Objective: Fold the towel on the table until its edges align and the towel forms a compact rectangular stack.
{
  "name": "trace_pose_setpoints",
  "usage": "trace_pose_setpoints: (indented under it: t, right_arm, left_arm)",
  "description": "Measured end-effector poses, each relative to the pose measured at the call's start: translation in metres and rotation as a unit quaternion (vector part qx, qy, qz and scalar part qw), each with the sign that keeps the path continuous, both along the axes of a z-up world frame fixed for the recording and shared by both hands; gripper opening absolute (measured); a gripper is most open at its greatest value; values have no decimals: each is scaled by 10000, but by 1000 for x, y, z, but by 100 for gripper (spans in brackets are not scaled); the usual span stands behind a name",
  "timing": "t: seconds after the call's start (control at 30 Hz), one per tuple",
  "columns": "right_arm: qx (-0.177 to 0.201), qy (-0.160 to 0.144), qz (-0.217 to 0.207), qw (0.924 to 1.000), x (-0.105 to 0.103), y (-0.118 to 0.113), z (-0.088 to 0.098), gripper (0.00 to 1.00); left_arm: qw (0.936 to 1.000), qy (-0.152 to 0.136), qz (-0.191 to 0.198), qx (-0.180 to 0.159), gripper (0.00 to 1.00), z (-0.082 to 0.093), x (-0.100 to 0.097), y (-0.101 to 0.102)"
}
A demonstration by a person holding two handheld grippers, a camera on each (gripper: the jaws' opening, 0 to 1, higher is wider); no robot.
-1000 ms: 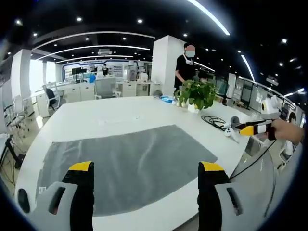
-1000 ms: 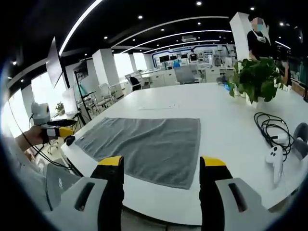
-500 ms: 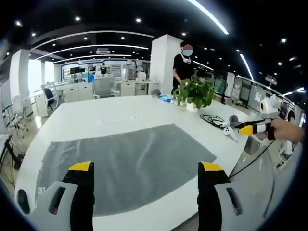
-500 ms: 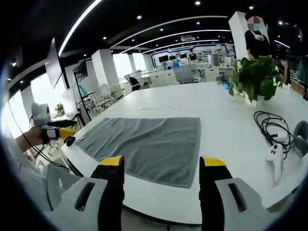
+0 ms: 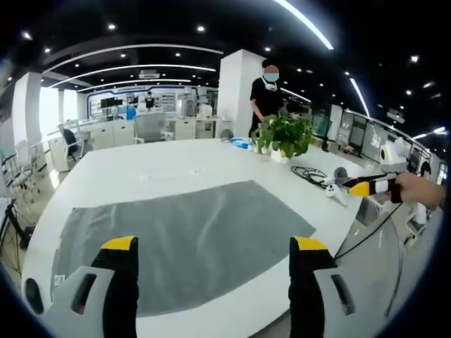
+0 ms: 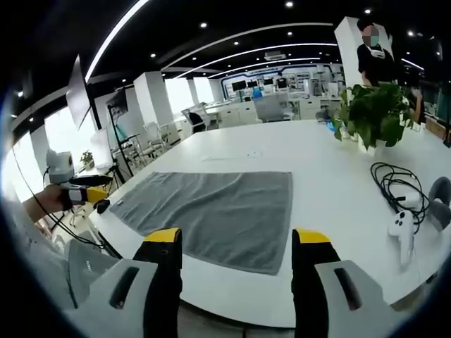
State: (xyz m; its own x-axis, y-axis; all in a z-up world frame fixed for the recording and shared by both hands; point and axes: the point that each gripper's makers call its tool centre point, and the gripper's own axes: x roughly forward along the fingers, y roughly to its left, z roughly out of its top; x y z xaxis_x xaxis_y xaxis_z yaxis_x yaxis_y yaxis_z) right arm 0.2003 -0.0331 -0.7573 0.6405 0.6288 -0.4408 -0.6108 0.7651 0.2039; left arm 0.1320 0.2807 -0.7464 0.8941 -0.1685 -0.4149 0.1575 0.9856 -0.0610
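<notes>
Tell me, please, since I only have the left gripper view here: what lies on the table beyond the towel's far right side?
Observer: In the right gripper view, a white handheld controller lies on the white table, to the right of the grey towel and apart from it.
Operator: Thank you. Is anything beside that controller?
Observer: Yes, a coil of black cable lies just behind it, towards the potted plant.
Operator: And can you see the left gripper from your side?
Observer: Yes, the left gripper is held past the towel's left end, off the table's edge, its yellow tips not touching the cloth.
</notes>
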Motion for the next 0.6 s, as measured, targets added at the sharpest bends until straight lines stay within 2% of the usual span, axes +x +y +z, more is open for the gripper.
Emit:
trace_pose_setpoints:
  t: [0.6]
  right_arm:
    - [14,30,-17,10000,0,0,-2,62]
  left_arm:
    - [10000,13,-30,17,91,0,1,-1]
